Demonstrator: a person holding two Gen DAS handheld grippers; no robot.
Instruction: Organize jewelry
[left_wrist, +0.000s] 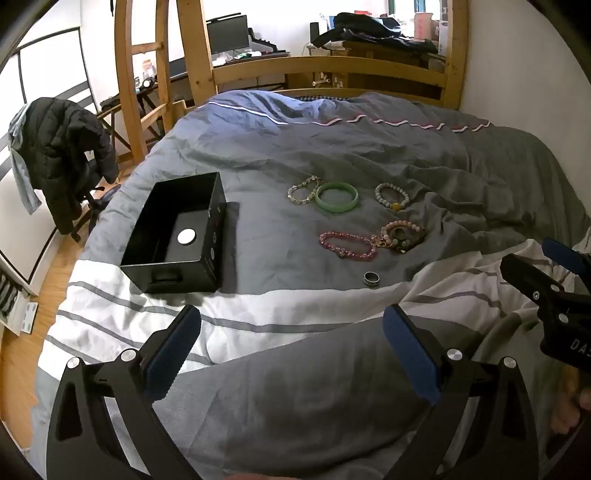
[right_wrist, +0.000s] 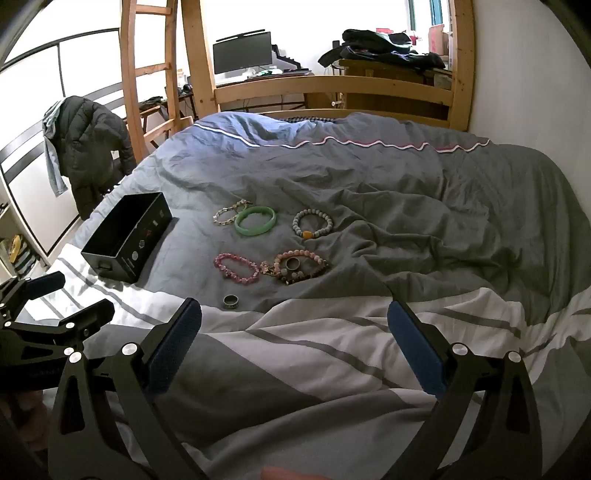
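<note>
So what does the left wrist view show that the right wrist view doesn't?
Only the left wrist view looks down into the black box, showing a white disc on its floor, and it catches the right gripper at its edge. Only the right wrist view shows the left gripper from outside. Both show the green bangle, the bead bracelets, the ring and the duvet. Both grippers are open.

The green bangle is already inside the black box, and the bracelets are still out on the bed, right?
Not quite. The green bangle is not in the black box; it lies on the bed cover with the bracelets, beside the clear beaded bracelet. The left wrist view shows the box holds only a small white disc.
</note>
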